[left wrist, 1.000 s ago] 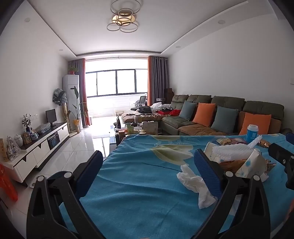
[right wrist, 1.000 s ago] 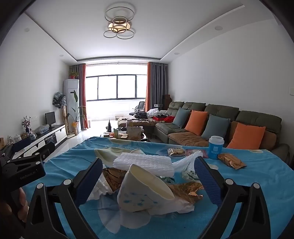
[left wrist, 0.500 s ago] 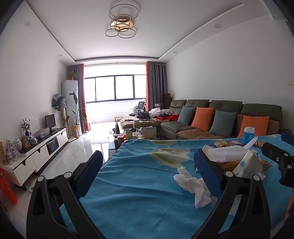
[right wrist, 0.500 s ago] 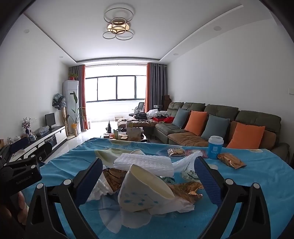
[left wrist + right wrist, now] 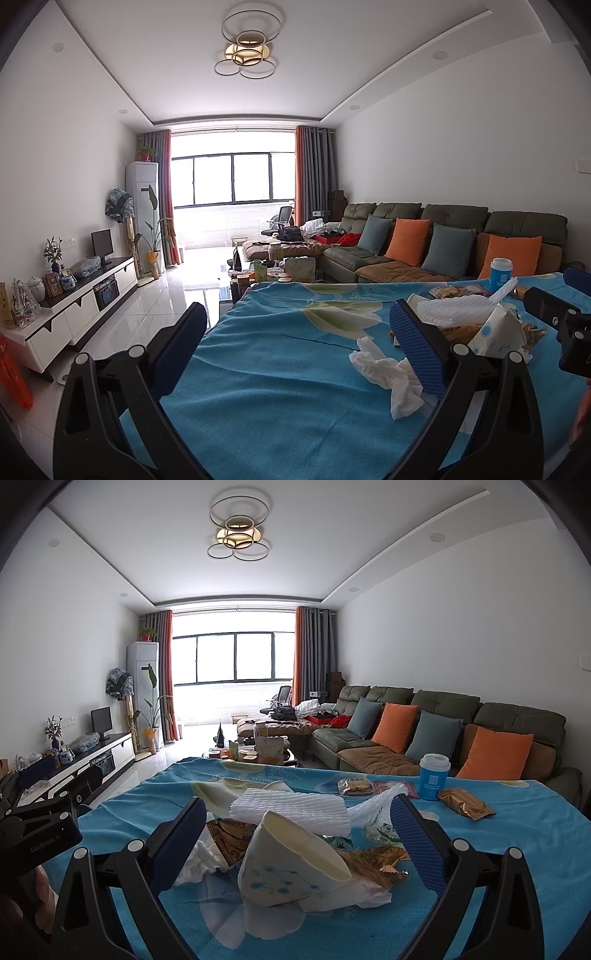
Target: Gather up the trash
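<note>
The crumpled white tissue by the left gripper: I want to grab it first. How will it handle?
The crumpled white tissue looks thin and creased, so probably floppy and very light. It likely compresses when pinched and may drag on the blue tablecloth rather than slide.

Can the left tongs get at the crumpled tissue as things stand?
Probably yes. The left tongs are open and empty, and the tissue lies alone on the blue cloth beside their right finger, nothing covering it.
</note>
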The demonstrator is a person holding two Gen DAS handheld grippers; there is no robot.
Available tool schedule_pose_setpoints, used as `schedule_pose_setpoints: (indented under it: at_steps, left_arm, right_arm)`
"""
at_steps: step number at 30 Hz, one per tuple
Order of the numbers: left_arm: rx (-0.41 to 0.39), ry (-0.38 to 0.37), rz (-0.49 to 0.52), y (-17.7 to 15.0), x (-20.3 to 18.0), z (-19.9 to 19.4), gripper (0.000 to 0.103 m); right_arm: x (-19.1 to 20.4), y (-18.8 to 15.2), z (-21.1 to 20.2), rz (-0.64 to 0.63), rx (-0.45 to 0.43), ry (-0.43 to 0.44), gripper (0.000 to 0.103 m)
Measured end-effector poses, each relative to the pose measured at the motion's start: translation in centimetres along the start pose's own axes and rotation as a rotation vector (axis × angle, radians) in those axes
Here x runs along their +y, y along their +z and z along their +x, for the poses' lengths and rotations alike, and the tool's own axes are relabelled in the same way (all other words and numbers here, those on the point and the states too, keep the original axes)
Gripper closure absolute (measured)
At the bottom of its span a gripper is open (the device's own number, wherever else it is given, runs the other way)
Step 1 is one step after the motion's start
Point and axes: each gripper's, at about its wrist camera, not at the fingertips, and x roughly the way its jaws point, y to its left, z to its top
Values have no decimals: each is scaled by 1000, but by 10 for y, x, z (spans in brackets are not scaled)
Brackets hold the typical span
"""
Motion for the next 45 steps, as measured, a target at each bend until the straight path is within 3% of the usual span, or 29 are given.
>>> schedule_pose_setpoints:
  at_steps: [45]
  left_arm:
    - [7,6,-14,-1,-1,0,6]
  right_arm:
    - [3,-3,2,4,11,7,7]
